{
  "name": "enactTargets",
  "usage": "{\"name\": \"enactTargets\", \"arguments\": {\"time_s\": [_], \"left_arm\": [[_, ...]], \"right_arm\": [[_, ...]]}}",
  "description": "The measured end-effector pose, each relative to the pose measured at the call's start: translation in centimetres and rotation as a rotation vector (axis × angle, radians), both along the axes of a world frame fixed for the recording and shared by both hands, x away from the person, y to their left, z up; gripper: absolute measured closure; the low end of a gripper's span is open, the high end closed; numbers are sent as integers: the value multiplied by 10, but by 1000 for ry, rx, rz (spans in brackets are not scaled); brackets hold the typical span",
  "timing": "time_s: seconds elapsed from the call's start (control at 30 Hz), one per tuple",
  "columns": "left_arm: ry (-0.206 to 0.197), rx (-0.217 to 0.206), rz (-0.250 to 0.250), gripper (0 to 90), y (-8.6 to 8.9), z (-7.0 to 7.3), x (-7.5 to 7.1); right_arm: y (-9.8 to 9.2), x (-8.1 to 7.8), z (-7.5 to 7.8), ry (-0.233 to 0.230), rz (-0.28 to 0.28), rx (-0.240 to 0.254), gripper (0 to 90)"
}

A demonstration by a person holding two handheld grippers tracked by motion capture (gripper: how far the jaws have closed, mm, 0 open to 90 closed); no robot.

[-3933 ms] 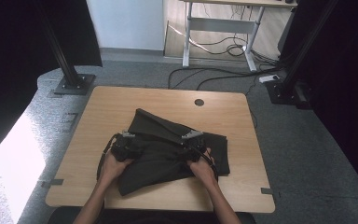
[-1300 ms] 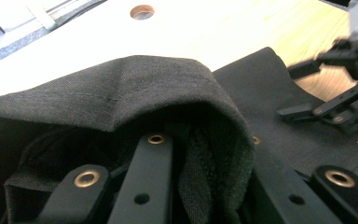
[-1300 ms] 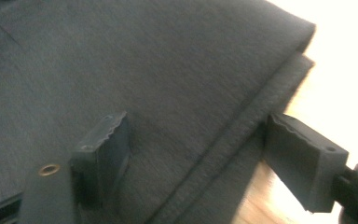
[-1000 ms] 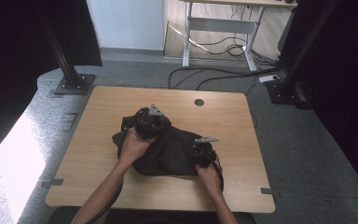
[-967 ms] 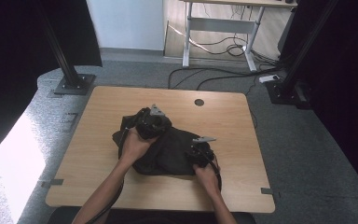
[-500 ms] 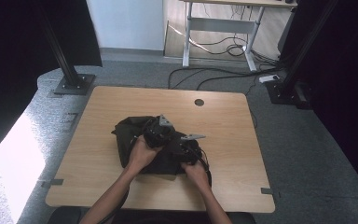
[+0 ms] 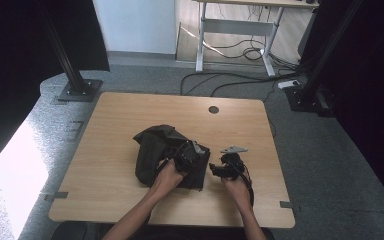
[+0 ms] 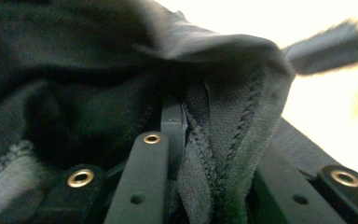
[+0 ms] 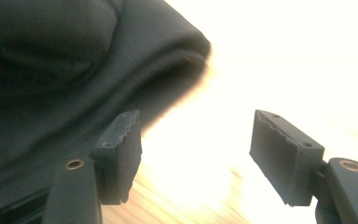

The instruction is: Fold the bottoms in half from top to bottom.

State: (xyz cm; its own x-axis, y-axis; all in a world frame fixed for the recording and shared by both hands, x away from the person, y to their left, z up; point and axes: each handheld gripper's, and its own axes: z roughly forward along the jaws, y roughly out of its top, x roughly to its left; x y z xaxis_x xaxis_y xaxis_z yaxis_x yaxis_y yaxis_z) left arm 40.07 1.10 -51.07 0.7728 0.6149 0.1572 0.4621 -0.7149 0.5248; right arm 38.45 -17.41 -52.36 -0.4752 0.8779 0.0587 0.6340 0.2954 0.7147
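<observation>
**Folding the dark garment: one edge pinched, the other side free**

Near the lower middle of the high view, a person is working a dark garment (image 7: 162,152) that is lying bunched on the wooden counter (image 7: 110,120), roughly at its centre and toward the person's side. The left hand-held gripper (image 7: 187,156) is sitting on the garment's right part, and in the left gripper view its jaws are clamping a stitched hem (image 8: 223,140), cloth crowding the frame from upper left to centre. The right hand-held gripper (image 7: 219,169) is resting just beside the garment's right edge; in the right gripper view its jaws are standing wide apart with nothing between them, above bare wood, the folded edge (image 9: 168,60) of the cloth lying at upper left.

The step looks like carrying a fold across. To do it well, I would say the left should be keeping its pinch firm on the seam, while the free right one is going in low at the folded edge, taking all layers together so the fold is landing flat rather than bunching.
</observation>
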Motion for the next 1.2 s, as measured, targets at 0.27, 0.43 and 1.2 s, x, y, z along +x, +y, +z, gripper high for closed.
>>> {"name": "enactTargets", "arguments": {"time_s": [0.27,0.43,1.2], "left_arm": [[24,-54,-3,617,-1,-8,-2],[31,-111,-15,461,0,5,-4],[-105,-313,101,182,122,145,14]], "right_arm": [[-22,-5,-8,22,-37,7,333],[-25,-7,-10,22,-40,20,328],[-32,-8,-9,40,-30,30,277]]}}
